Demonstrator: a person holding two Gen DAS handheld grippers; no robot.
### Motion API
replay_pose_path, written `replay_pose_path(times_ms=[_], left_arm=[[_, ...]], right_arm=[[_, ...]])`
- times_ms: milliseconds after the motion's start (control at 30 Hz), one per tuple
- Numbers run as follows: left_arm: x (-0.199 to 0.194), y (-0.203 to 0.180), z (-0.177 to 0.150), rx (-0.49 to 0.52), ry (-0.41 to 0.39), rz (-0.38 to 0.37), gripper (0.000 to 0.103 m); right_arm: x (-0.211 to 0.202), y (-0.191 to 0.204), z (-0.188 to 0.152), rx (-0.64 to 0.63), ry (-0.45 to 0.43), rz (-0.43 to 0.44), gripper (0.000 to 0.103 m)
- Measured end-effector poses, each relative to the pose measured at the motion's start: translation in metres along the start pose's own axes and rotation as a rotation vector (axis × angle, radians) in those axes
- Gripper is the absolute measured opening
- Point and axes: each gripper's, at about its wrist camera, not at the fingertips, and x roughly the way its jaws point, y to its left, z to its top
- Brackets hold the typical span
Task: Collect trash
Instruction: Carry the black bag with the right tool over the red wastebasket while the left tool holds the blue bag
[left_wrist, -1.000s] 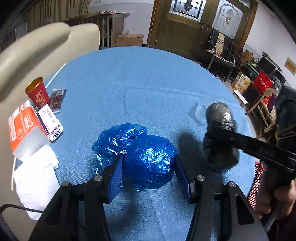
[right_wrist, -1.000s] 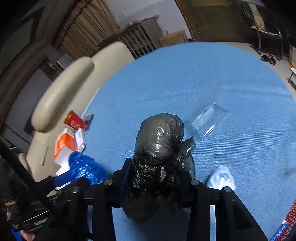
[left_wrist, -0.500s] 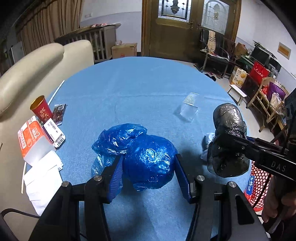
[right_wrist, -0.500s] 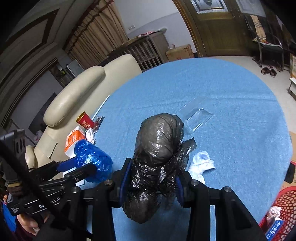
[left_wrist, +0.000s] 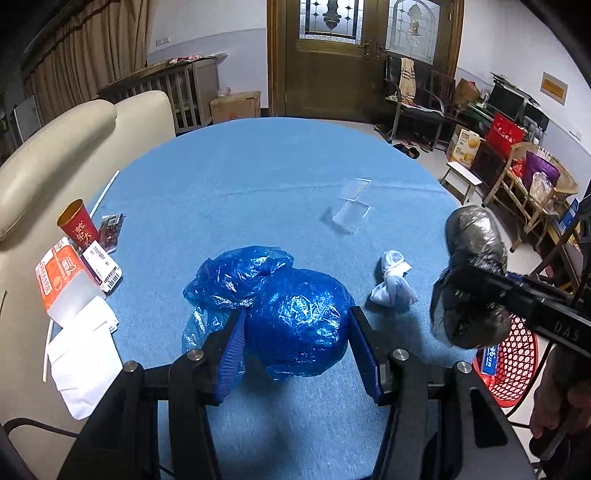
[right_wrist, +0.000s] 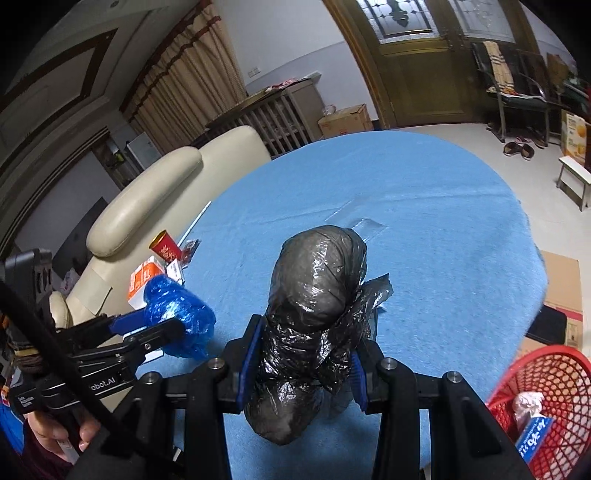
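Hands both full: my left gripper (left_wrist: 295, 343) is squeezing the blue bag (left_wrist: 291, 314) at frame center, my right gripper (right_wrist: 301, 363) is clamping the black bag (right_wrist: 314, 325), with the red basket (right_wrist: 554, 376) sitting lower right.

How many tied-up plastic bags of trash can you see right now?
2. The blue bag is clamped in the left gripper above the table; the black bag is clamped in the right gripper. The red basket may hide more.
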Motion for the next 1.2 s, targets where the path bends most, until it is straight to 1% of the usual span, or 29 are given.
replay_pose_path(times_ms=[200,800,1200], left_arm=[[-0.006,-0.008,-0.002,0.017,-0.004,0.001,0.057],[-0.019,-0.041,0.001,0.098,-0.026,-0.013,0.057],[-0.027,-0.058,0.001,0.15,-0.029,-0.024,0.057]], right_arm=[[-0.013,-0.014,0.001,0.058,-0.036,0.008,0.044],[-0.03,-0.016,-0.003,0.045,-0.069,-0.015,0.044],[-0.037,-0.02,-0.008,0.06,-0.077,-0.023,0.044]])
